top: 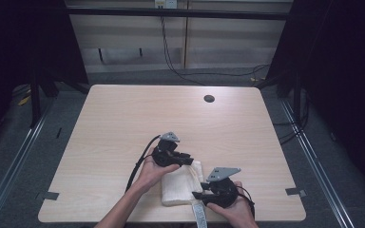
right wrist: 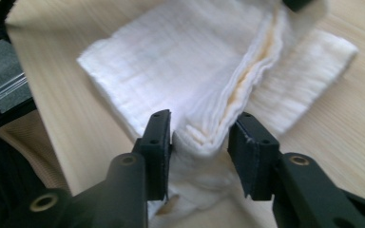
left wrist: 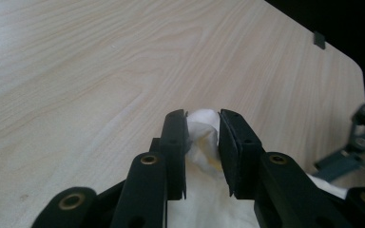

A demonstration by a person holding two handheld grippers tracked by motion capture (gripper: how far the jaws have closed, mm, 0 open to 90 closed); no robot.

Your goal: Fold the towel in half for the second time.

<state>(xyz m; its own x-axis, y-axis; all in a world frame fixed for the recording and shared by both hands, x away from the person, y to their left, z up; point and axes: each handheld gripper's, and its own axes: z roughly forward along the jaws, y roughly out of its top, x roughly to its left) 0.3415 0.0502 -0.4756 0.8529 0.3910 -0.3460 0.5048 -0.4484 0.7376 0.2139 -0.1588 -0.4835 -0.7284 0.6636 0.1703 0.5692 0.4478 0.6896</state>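
Towel (top: 183,184) on the bench (top: 123,123) looks soft, light and floppy, so pinch the stacked folded edges where both grippers' jaws now sit loosely open around it.

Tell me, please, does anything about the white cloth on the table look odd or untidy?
Slightly. The folded white cloth lies at the near table edge; in the right gripper view its layers bunch up into a ridge, with a yellowish tint inside the fold. No tear is visible.

both forearms enter from the bottom edge; the left gripper (top: 186,159) points right with jaws a little apart; the right gripper (top: 198,194) points left, jaws wider apart.
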